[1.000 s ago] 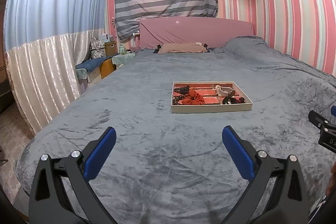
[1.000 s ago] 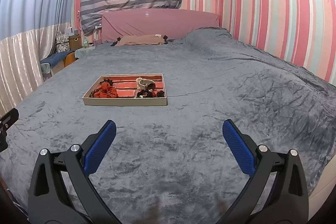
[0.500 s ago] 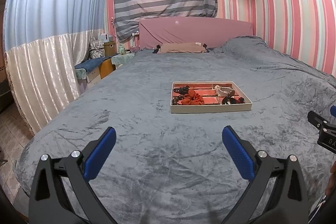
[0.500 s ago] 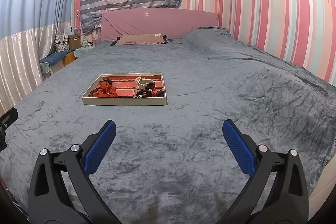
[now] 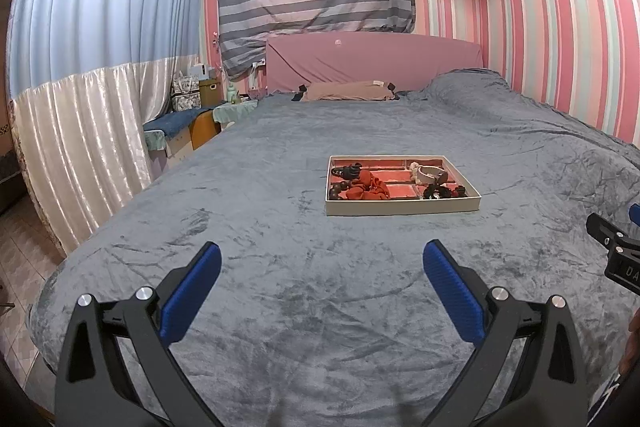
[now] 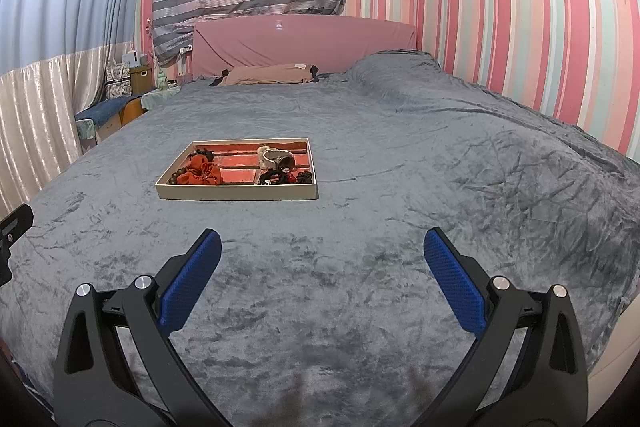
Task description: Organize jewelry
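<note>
A shallow cream jewelry tray (image 5: 402,207) with a red compartmented lining lies on the grey bedspread; it also shows in the right wrist view (image 6: 236,193). It holds a red scrunchie (image 5: 370,187) (image 6: 203,174), dark bead bracelets (image 5: 347,171), a white bangle (image 5: 425,173) (image 6: 274,157) and black pieces (image 5: 442,190) (image 6: 282,177). My left gripper (image 5: 322,271) is open and empty, well short of the tray. My right gripper (image 6: 322,261) is open and empty, nearer than the tray and to its right.
The grey bedspread (image 6: 440,155) covers a wide bed. A tan pillow (image 5: 348,91) and a pink headboard (image 5: 372,61) are at the far end. Curtains and a bedside table (image 5: 200,125) stand left. The bed edge drops off at left (image 5: 52,283).
Both grippers have stayed open and almost still; the view of the tray has shifted only slightly.
</note>
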The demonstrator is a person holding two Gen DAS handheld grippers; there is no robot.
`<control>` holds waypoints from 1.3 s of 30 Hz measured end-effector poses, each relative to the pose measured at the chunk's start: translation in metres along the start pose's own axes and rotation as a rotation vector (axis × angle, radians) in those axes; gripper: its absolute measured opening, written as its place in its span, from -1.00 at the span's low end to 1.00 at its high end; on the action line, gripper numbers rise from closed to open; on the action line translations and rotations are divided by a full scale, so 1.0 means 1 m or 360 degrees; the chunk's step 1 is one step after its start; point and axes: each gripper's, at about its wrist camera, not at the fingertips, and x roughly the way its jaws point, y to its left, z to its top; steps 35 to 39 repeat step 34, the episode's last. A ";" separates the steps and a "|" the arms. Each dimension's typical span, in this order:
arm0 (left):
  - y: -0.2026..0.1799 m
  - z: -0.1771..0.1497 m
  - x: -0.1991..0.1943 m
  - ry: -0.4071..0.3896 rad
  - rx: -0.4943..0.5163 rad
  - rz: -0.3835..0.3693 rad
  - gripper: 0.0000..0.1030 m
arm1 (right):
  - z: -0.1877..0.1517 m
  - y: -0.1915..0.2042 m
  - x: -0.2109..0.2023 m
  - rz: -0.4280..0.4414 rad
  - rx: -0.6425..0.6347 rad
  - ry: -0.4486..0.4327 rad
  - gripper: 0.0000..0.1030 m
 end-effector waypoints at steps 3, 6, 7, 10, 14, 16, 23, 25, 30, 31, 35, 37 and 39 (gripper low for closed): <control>0.000 0.000 0.000 0.0002 -0.0002 0.0000 0.91 | 0.000 0.000 0.000 -0.0003 -0.0003 -0.0001 0.92; -0.001 0.000 0.000 0.0003 0.0001 0.0003 0.91 | 0.000 0.000 0.000 -0.0001 0.0000 0.0001 0.92; -0.001 0.000 0.001 0.0004 0.0002 0.0004 0.91 | 0.000 0.000 0.000 0.0000 0.0000 0.0001 0.92; -0.001 0.000 0.001 0.0003 -0.0002 0.0001 0.91 | 0.000 0.000 0.000 -0.0004 -0.0001 0.0000 0.92; -0.001 -0.001 0.001 0.0004 -0.0004 0.0002 0.91 | 0.000 0.000 0.001 -0.0002 -0.0003 0.0000 0.92; -0.001 -0.001 0.001 0.0002 -0.0007 0.0005 0.91 | -0.001 0.000 0.000 0.0000 -0.0004 0.0002 0.92; -0.001 -0.003 0.001 -0.0001 -0.0008 0.0005 0.91 | -0.004 -0.001 0.003 -0.0002 -0.0004 0.0002 0.92; -0.001 -0.003 0.001 -0.0003 -0.0008 0.0008 0.91 | -0.004 -0.001 0.003 -0.0001 -0.0004 0.0002 0.92; -0.001 -0.003 0.003 0.0019 -0.0011 0.0005 0.91 | -0.004 -0.001 0.003 -0.0001 -0.0003 0.0001 0.92; -0.001 -0.003 0.004 0.0025 -0.0015 0.0001 0.91 | -0.004 -0.001 0.003 0.0000 -0.0003 0.0001 0.92; 0.000 -0.003 0.004 0.0032 -0.0026 -0.0006 0.91 | -0.004 -0.001 0.003 -0.0005 -0.0007 0.0004 0.92; 0.000 -0.003 0.004 0.0032 -0.0026 -0.0006 0.91 | -0.004 -0.001 0.003 -0.0005 -0.0007 0.0004 0.92; 0.000 -0.003 0.004 0.0032 -0.0026 -0.0006 0.91 | -0.004 -0.001 0.003 -0.0005 -0.0007 0.0004 0.92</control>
